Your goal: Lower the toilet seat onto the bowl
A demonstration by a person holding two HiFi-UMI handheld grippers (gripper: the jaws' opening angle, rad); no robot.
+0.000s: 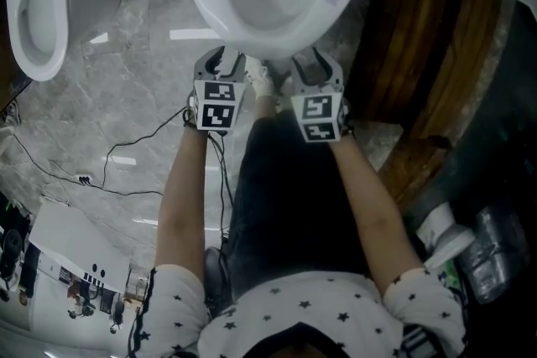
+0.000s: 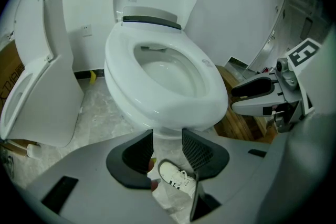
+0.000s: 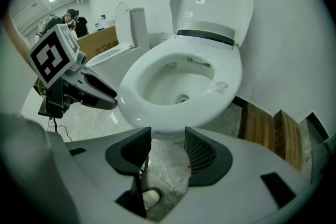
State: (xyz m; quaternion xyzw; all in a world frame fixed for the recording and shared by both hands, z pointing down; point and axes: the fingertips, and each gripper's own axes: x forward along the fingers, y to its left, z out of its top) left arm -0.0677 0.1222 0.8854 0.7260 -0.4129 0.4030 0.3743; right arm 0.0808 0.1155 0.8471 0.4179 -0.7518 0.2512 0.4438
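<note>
While the left tongs and the right tongs both hang spread with nothing pinched, only a white shoe and the marble floor show through their gaps. Just beyond the tips sits the front of the bowl, touching neither pair. A broad white ring lies around its opening. At the far side, well past the tongs, a white flap with stickers stands upright against the wall.

Whether the seat is folded up with that flap or is the ring already lying flat, I cannot tell for sure. If it is up, this looks like the very start, with nothing gripped yet. The next move then calls for lifting one pair of tongs over the bowl to the flap's top edge, catching the seat alone, and easing it down without a slam. Nothing seems to block that path.

Left of the left tongs stands a second toilet. Right of the right tongs lie wooden boards, apart from the bowl.
</note>
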